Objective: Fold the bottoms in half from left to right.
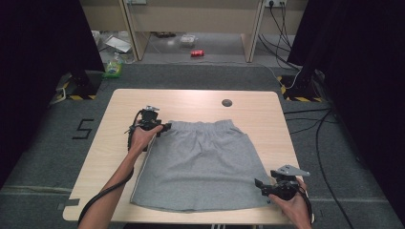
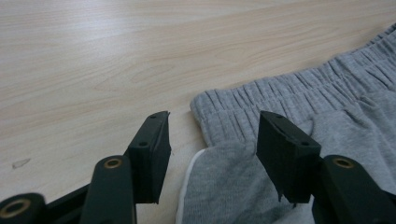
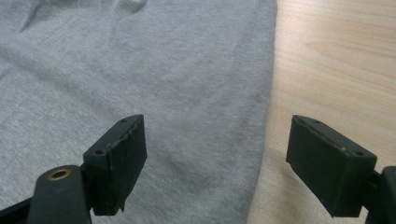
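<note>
Grey shorts [image 1: 200,162] lie flat on the wooden table [image 1: 191,100], waistband at the far side. My left gripper [image 1: 165,128] is at the waistband's left corner. In the left gripper view its jaws [image 2: 212,149] stand apart with that corner of the shorts [image 2: 327,102] between them, and the pads do not press on the cloth. My right gripper [image 1: 260,186] is at the shorts' near right corner. In the right gripper view it [image 3: 217,163] stands open, straddling the side edge of the shorts [image 3: 140,70] where cloth meets bare wood.
A small dark round mark [image 1: 227,102] sits on the table beyond the waistband. Bare wood surrounds the shorts on the left, far and right sides. On the floor beyond are a red can [image 1: 197,53], clutter and cables [image 1: 310,124].
</note>
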Available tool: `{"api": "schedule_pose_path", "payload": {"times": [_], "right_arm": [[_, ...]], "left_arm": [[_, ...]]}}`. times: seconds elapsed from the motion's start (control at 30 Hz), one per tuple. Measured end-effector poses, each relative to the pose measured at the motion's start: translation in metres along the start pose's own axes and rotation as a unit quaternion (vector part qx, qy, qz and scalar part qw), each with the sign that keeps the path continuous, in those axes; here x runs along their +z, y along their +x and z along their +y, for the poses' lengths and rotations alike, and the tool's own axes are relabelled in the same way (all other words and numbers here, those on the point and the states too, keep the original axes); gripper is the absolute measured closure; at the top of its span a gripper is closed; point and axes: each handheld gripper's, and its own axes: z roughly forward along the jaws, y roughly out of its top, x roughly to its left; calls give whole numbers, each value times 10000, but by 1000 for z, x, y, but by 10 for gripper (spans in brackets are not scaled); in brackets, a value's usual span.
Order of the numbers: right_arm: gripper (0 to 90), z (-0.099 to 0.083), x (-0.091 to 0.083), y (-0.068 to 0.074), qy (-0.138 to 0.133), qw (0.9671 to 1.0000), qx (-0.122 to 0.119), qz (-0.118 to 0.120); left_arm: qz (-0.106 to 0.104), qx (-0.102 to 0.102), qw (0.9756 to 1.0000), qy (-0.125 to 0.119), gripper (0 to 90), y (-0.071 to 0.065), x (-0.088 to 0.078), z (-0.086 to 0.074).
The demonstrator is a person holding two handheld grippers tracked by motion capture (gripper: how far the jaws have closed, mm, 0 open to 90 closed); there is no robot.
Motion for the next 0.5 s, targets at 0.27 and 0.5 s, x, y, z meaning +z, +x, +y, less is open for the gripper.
{"api": "schedule_pose_path", "payload": {"times": [0.27, 0.5], "right_arm": [[205, 0, 0, 1, 4, 10000, 0, 15], [204, 0, 1, 1, -8, 10000, -51, 35]], "left_arm": [[63, 119, 9998, 174, 494, -3, 14, 6], [106, 318, 9988, 363, 552, -7, 24, 11]]}}
